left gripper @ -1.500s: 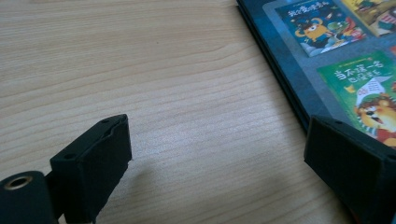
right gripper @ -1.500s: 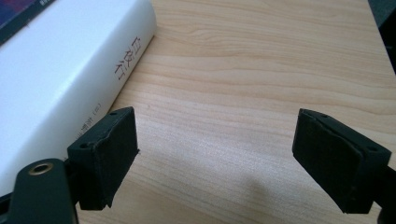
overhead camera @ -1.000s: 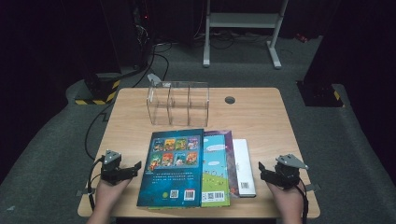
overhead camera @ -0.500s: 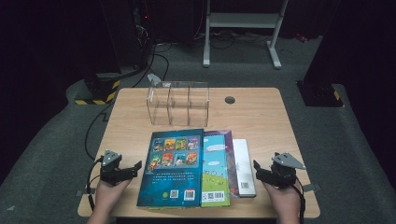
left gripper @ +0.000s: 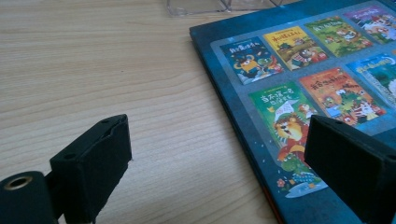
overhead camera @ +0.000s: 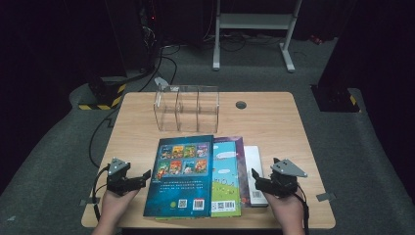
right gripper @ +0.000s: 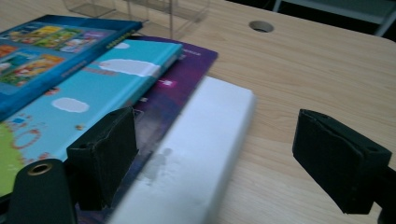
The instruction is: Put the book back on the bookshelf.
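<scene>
A person's two hand-held grippers flank a fanned stack of books at the near edge of a wooden table point(overhead camera: 274, 122); the left gripper point(overhead camera: 145, 176), released with its jaws set wide, rests beside the left edge of the dark blue picture book point(overhead camera: 182, 174) that tops the stack; the right gripper point(overhead camera: 254, 177), likewise released, has its jaws either side of the near end of the white book point(overhead camera: 254, 169) on the right, gripping nothing yet.

Under the blue cover lie a light blue book point(overhead camera: 226, 176) and a purple book point(overhead camera: 241, 161), each showing as a strip to the right; a clear acrylic organizer point(overhead camera: 188, 107) with upright dividers stands just beyond them, toward the far side.

The books look stiff, flat and glossy, likely slick against the jaws and moderately heavy; lying flush, they offer little but an overhanging edge or the spine, and the white book's thick, exposed right side seems the readiest hold.

The high view sets out the whole stack, the organizer and a cable hole point(overhead camera: 241, 104); the left gripper view brings up the cover's illustrated panels and the blue book's thin edge; the right gripper view reveals the white book's thickness and how the covers overlap.
</scene>
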`<move>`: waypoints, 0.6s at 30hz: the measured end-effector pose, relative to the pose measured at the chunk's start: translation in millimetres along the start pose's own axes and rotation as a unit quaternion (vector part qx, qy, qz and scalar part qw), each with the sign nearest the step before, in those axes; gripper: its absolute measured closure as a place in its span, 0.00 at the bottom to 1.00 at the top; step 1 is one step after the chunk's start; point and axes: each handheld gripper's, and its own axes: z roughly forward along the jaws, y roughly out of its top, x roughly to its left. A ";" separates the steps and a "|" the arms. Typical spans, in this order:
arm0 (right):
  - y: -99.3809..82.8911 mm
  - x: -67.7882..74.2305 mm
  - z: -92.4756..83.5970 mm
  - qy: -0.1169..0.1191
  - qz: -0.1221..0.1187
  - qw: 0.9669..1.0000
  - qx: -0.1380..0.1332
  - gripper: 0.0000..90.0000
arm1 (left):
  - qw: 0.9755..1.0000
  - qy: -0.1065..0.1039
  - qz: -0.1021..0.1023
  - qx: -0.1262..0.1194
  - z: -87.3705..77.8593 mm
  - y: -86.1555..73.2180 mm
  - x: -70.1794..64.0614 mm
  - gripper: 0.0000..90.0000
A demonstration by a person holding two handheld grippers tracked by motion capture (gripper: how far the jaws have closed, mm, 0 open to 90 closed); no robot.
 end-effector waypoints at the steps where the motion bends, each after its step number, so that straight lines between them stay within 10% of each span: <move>1: 0.9 2.5 1.0 0.004 -0.002 1.000 0.000 0.15 | 1.000 -0.001 0.004 0.001 0.0 0.1 -0.2 0.09; 18: 12.0 56.8 17.0 0.082 -0.026 0.996 0.014 0.18 | 0.999 -0.038 0.012 0.033 14.1 -2.8 -17.1 0.09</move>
